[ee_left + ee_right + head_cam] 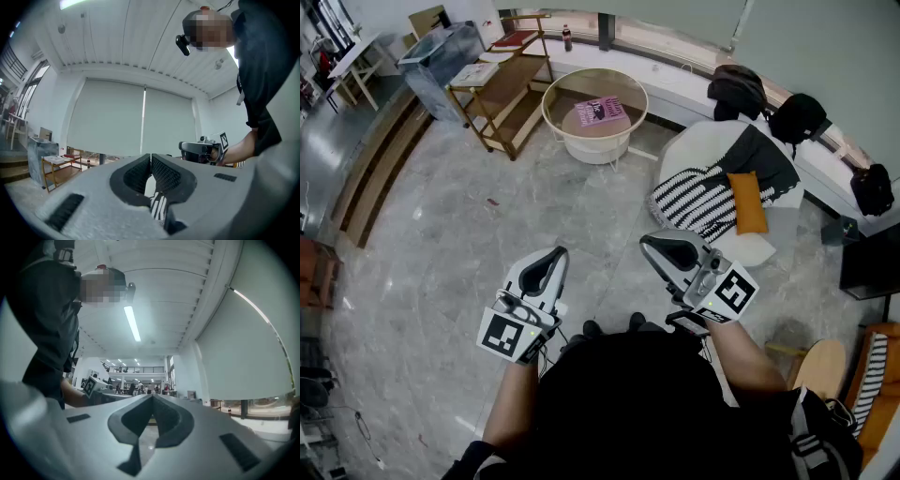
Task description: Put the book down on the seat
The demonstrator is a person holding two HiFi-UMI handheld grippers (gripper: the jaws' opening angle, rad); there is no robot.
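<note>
A pink-purple book [602, 111] lies on a round white table [558, 92] at the far side of the floor. To its right stands a white seat [694, 145] that carries a striped blanket [694, 202], a dark cloth and an orange cushion [748, 202]. My left gripper [555, 255] and right gripper [649, 242] are held level in front of the person, far from the book. Both are shut with nothing between the jaws. The left gripper view shows its jaws [150, 157] closed together, with the striped blanket [158, 206] below them. In the right gripper view the jaws [152, 397] also meet.
A wooden shelf [502, 89] with books and a bottle [567, 37] stands at the back left, next to a grey box [441, 52]. Black bags [797, 117] sit on the window ledge. Wooden steps [375, 169] run along the left.
</note>
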